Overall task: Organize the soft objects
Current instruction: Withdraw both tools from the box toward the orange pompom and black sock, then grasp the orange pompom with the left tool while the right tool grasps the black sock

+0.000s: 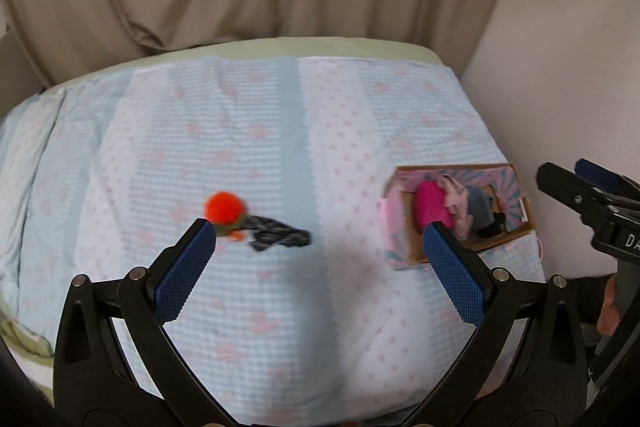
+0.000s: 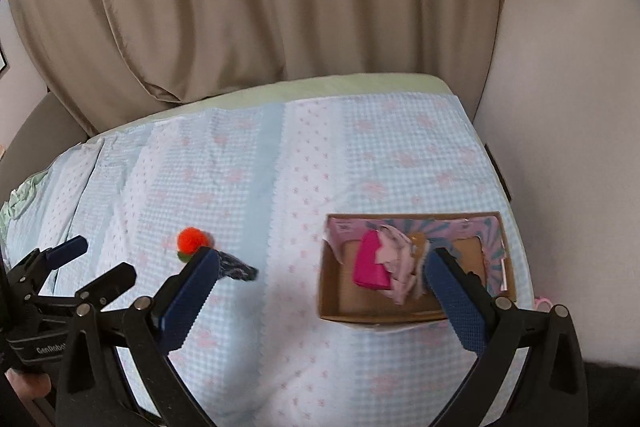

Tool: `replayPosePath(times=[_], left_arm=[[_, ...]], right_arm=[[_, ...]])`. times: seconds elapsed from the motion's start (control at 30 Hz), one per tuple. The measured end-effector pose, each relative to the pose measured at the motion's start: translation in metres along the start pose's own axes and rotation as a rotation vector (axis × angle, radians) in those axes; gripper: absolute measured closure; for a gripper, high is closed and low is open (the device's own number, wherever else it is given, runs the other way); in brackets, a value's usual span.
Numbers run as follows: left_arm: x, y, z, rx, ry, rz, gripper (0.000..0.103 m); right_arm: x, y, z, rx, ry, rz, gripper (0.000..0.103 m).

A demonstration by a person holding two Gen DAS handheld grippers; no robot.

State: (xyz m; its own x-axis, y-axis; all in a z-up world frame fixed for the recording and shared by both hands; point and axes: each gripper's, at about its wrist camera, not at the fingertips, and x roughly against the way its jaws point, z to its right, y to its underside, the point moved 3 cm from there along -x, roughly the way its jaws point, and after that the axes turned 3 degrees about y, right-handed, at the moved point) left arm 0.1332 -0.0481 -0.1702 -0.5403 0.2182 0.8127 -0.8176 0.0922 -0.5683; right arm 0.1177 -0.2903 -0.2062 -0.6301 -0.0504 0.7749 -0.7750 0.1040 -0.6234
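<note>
Bedding in pale blue check with pink flowers covers the bed (image 1: pixel 280 131), and everything I am sorting lies on it. Furthest left, toward the middle of the bed, sits an orange pompom (image 1: pixel 223 207) touching a dark patterned scrap of cloth (image 1: pixel 280 235); these two look like the last loose soft things, not yet put away. My left hand-held gripper (image 1: pixel 320 251) hangs above the near part of the bed with its blue pads spread wide and nothing between them, ready, I judge, to come down on the pompom. My right hand-held gripper (image 2: pixel 320 267) is likewise spread wide and carries nothing, poised nearer the box. Close to the right edge of the bed stands an open cardboard box (image 2: pixel 332 291), set there as the collecting place; a bright pink soft piece (image 2: pixel 370 265) and pale pink fabric (image 2: pixel 396 259) already lie inside, with room left.
</note>
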Motion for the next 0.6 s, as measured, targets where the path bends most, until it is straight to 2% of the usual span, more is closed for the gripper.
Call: replayPosePath(times=[0.17,0.33,0.6], left_arm=[[-0.003,0.002,-0.062,0.050,-0.003,-0.009,0.000],[-0.028,0.006,-0.118,0.052,0.005,-0.046,0.000],[-0.126,0.014,-0.175,0.020,0.082,-0.142,0.000]], right_arm=[[-0.013,0.005,-0.042,-0.010,-0.025,-0.015,0.000],[-0.048,0.021,-0.082,-0.035,-0.033,-0.054,0.000],[-0.143,0.060,-0.135,-0.035,-0.057,-0.112,0.000]])
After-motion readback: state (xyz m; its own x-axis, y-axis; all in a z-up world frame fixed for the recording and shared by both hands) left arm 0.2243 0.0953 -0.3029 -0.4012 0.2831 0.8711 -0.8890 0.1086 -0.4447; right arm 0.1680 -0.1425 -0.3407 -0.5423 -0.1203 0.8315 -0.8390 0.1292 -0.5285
